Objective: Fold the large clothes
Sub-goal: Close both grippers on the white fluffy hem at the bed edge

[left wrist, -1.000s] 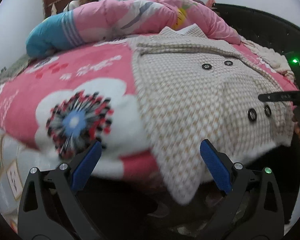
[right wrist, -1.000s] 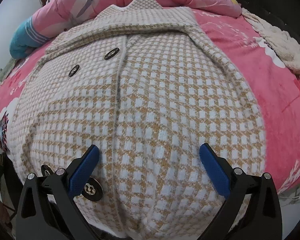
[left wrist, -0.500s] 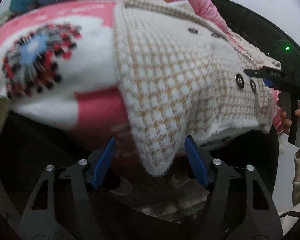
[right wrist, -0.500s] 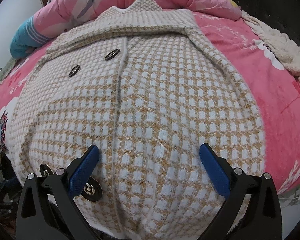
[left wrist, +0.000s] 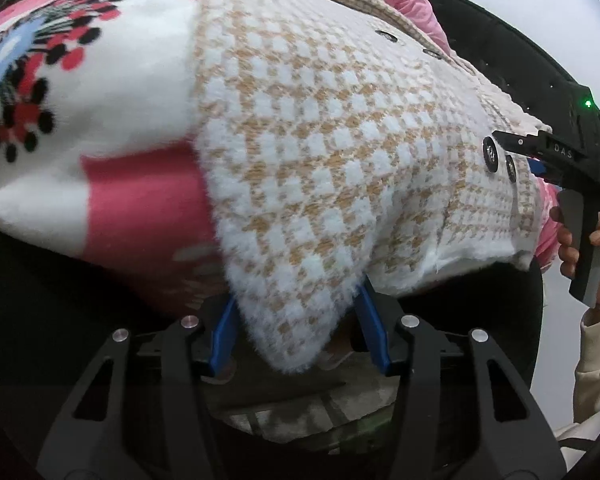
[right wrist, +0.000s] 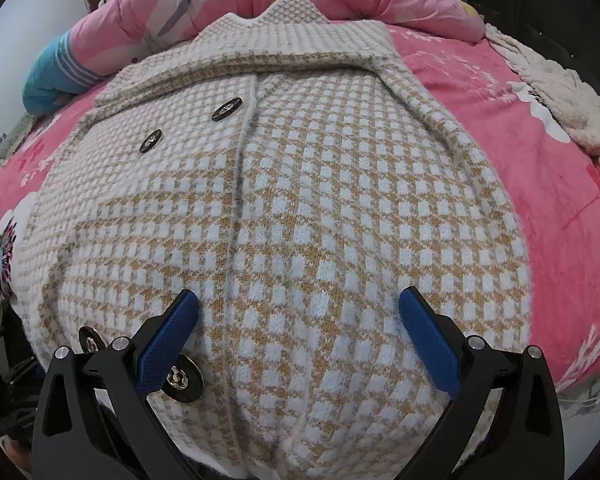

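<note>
A white and tan houndstooth coat (right wrist: pixel 300 208) with dark metal buttons lies spread on a pink bed; it also shows in the left wrist view (left wrist: pixel 332 152). Its lower left corner (left wrist: pixel 296 320) hangs off the bed edge between the fingers of my left gripper (left wrist: pixel 298 330), whose blue pads are closing around it but still stand a little apart. My right gripper (right wrist: pixel 296 336) is open and hovers over the coat's hem, near two buttons (right wrist: pixel 180 376). The right gripper also appears in the left wrist view (left wrist: pixel 556 156) at the coat's far hem.
A pink floral blanket (left wrist: pixel 100 128) covers the bed. A rolled pink and blue quilt (right wrist: pixel 148 24) lies past the coat's collar. A cream fleece throw (right wrist: pixel 560 92) lies at the right. A dark bed frame (left wrist: pixel 500 60) runs behind.
My left gripper has moved in onto the hanging coat corner and its fingers have narrowed around it. The right gripper has barely moved.
</note>
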